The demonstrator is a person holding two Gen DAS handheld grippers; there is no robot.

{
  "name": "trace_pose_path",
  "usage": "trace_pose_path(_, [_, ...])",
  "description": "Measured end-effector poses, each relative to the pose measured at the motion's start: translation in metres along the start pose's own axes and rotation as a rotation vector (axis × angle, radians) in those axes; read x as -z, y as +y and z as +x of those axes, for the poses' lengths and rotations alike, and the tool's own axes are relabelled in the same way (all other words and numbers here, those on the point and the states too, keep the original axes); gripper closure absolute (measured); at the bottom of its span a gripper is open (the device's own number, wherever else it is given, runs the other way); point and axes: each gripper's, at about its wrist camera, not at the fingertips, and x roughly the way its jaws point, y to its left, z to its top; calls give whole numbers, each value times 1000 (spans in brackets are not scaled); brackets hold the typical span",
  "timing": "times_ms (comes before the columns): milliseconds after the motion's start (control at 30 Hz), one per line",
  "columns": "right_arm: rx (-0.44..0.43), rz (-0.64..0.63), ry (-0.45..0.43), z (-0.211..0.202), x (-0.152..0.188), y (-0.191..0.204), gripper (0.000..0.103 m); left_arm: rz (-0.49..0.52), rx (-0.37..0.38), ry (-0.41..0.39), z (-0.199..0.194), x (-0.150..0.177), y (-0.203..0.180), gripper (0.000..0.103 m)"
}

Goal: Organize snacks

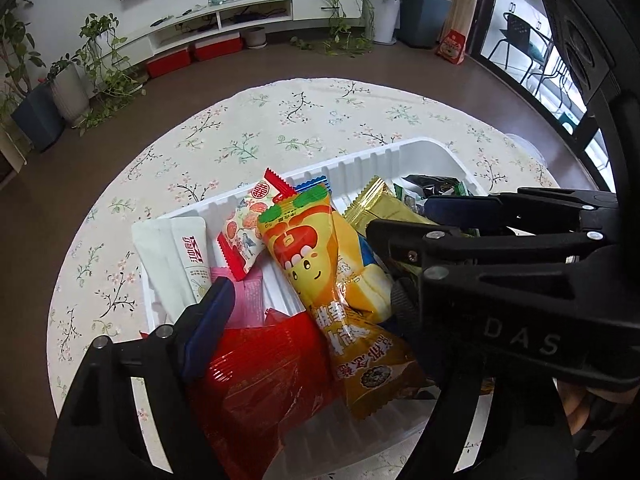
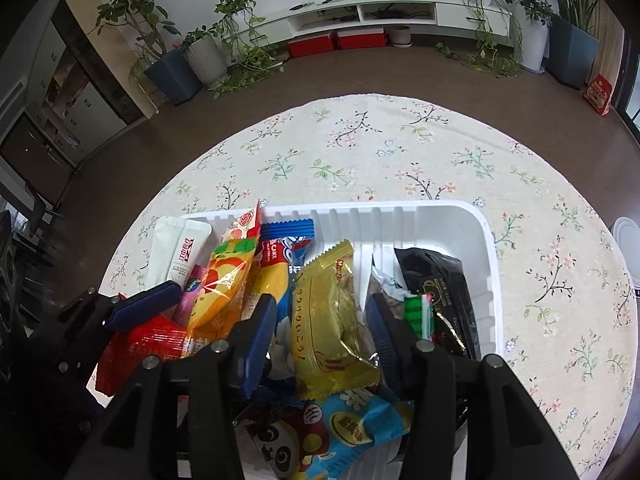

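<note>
Snacks crowd white tray; gold packet lies between right gripper fingers.

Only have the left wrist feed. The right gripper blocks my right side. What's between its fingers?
Observer: The right gripper is open. Its fingers straddle a gold foil rectangular packet and are not shut on it.
Operator: Anything under that packet?
Observer: A light-blue plastic packet with a panda print lies at the near end, partly beneath it.
Operator: Right end of the tray?
Observer: A long black plastic packet lies along the right wall of the white plastic tray.
</note>
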Motion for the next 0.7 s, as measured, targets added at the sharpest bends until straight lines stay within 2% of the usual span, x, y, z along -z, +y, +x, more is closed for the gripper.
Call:
trace_pose_path(300, [5, 9, -38, -17, -1, -4, 46, 4, -7, -21, -11, 3, -5, 23])
trace_pose_path(333, [4, 8, -41, -18, 0, -4, 45, 5, -7, -25, -13, 3, -6, 22])
trace_pose_path(400, [5, 9, -49, -22, 0, -4, 41, 4, -7, -30, -17, 4, -7, 12])
trace_pose_path(500, [10, 11, -65, -30, 1, -5, 37, -4, -11, -32, -20, 7, -9, 12])
trace_pose_path(700, [12, 14, -85, -40, 5, -7, 36, -11, -20, -54, -36, 14, -11, 12])
